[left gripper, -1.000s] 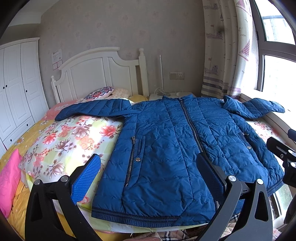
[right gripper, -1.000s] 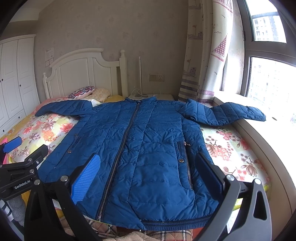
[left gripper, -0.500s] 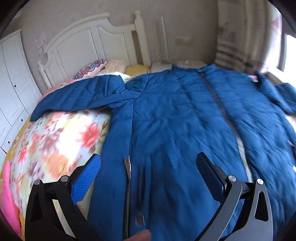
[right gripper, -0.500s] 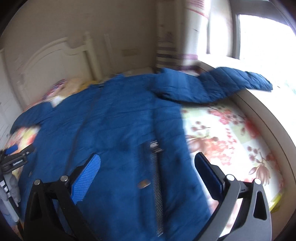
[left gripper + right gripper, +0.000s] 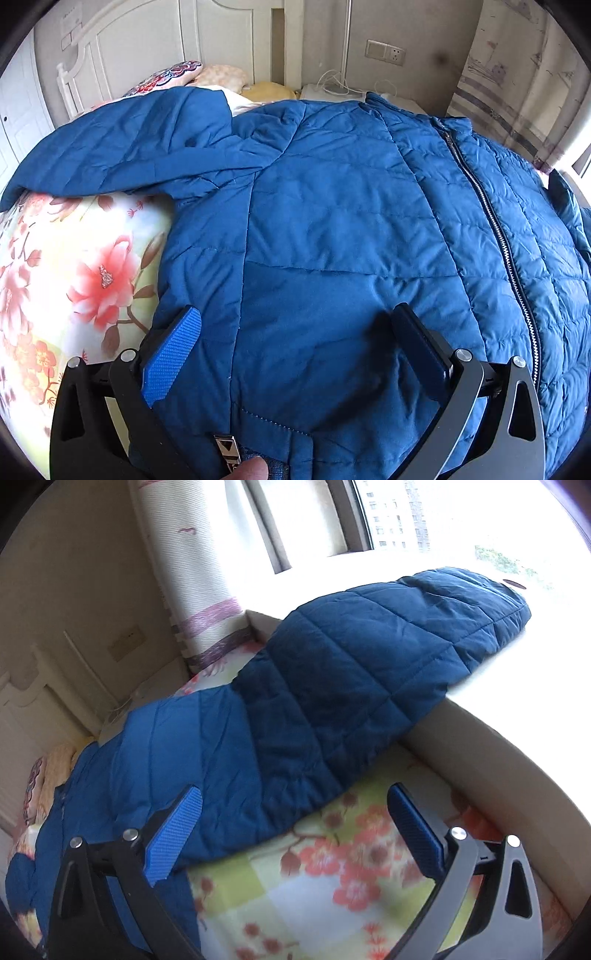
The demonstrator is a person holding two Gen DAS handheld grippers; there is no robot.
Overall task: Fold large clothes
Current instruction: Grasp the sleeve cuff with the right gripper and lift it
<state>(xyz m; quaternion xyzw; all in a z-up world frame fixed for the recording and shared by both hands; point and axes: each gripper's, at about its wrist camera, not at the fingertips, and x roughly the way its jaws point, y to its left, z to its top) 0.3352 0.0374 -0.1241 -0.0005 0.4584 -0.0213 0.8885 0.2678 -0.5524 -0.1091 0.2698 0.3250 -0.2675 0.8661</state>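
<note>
A blue quilted jacket (image 5: 332, 221) lies front up and zipped on the bed, its sleeves spread out. Its left sleeve (image 5: 122, 147) reaches toward the pillows. Its right sleeve (image 5: 351, 672) lies across the bed edge onto the window sill. My left gripper (image 5: 295, 343) is open, low over the jacket's left side above the pocket zipper (image 5: 227, 448). My right gripper (image 5: 295, 819) is open, close over the lower edge of the right sleeve where it meets the floral quilt (image 5: 332, 886). Neither holds anything.
A white headboard (image 5: 147, 44) and pillows (image 5: 177, 74) stand at the bed's far end. A nightstand with cables (image 5: 340, 92) is beside it. A curtain (image 5: 192, 572) and the window sill (image 5: 498, 709) border the right side. A fingertip (image 5: 251, 470) shows at the bottom edge.
Both grippers have moved forward and down from the foot of the bed: the left over the jacket's left side, the right swung toward the right sleeve by the window. Both stayed open.
</note>
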